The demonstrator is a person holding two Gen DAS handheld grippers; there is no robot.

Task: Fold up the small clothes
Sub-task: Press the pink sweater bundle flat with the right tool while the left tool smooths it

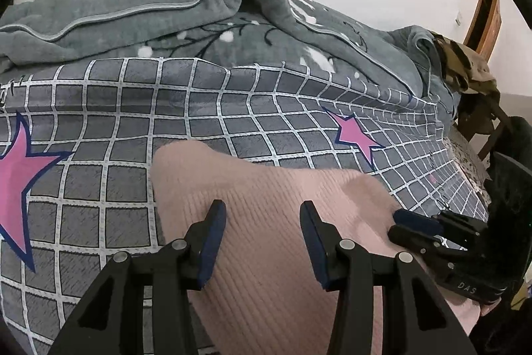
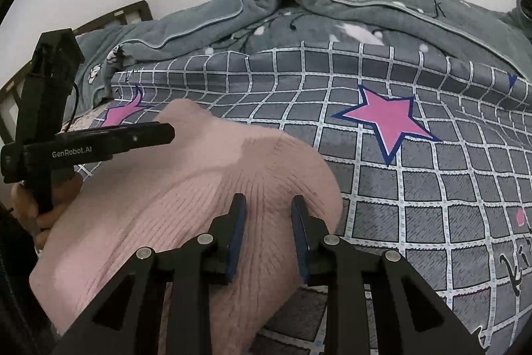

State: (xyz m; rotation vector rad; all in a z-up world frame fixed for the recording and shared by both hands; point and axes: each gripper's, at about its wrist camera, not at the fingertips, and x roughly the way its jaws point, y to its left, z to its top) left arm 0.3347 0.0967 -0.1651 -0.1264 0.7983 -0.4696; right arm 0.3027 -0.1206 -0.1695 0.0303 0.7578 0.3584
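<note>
Here a pink knit [image 1: 266,222] is spread on a grid sheet [image 1: 99,108] printed with pink stars [image 2: 389,122], a grey blanket [image 1: 149,19] bunched behind it. The left gripper [image 1: 262,222] is held over the knit with its fingers [image 1: 212,232] apart and nothing clamped between them. The right gripper [image 2: 268,222] is likewise held over the knit's right part, its fingers [image 2: 236,228] parted by a narrower gap; whether fabric is pinched cannot be told. A wooden chair [image 1: 478,108] is seen beside the bed.
</note>
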